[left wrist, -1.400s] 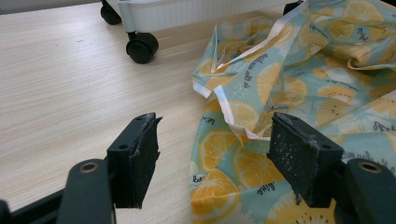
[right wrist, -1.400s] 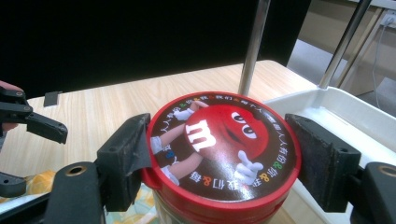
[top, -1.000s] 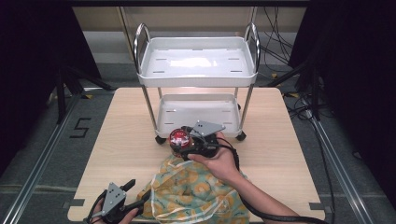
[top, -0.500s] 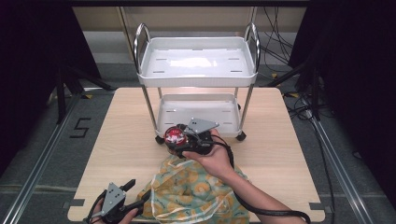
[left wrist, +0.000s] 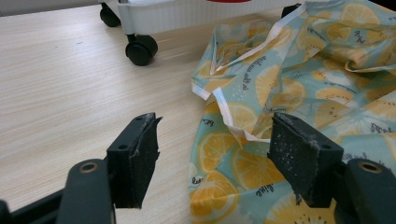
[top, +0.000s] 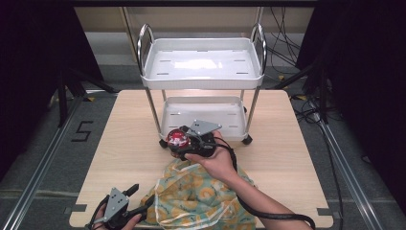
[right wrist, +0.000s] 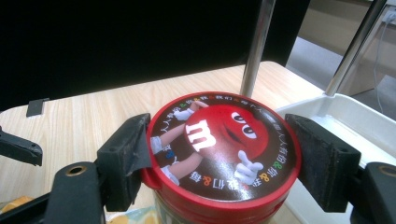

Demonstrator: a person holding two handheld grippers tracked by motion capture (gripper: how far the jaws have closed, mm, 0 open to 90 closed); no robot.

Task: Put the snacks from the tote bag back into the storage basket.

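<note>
A jar with a red cartoon-candy lid [right wrist: 219, 144] hangs just above the table, and my right gripper [right wrist: 217, 154] is shut on it, one pad at each side of the lid. From above, the jar [top: 175, 137] and right gripper [top: 180, 143] sit at the front left corner of the white cart's lower tray [top: 206, 115]. A lemon-print cloth bag [top: 201, 201] lies crumpled near the table's front edge. My left gripper [top: 142, 196] stands open at the bag's left edge. Between its pads lie bare wood and the hem of the bag [left wrist: 299, 70].
The two-tier white cart with chrome posts stands at the back middle of the table, its top tray [top: 201, 62] holding nothing. A black caster [left wrist: 139, 49] rests on the wood ahead of the left gripper. A chrome post [right wrist: 254, 46] rises just behind the jar.
My right gripper has carried the jar leftward along the cart's front, toward its front left leg. The left gripper and the bag have stayed put.
</note>
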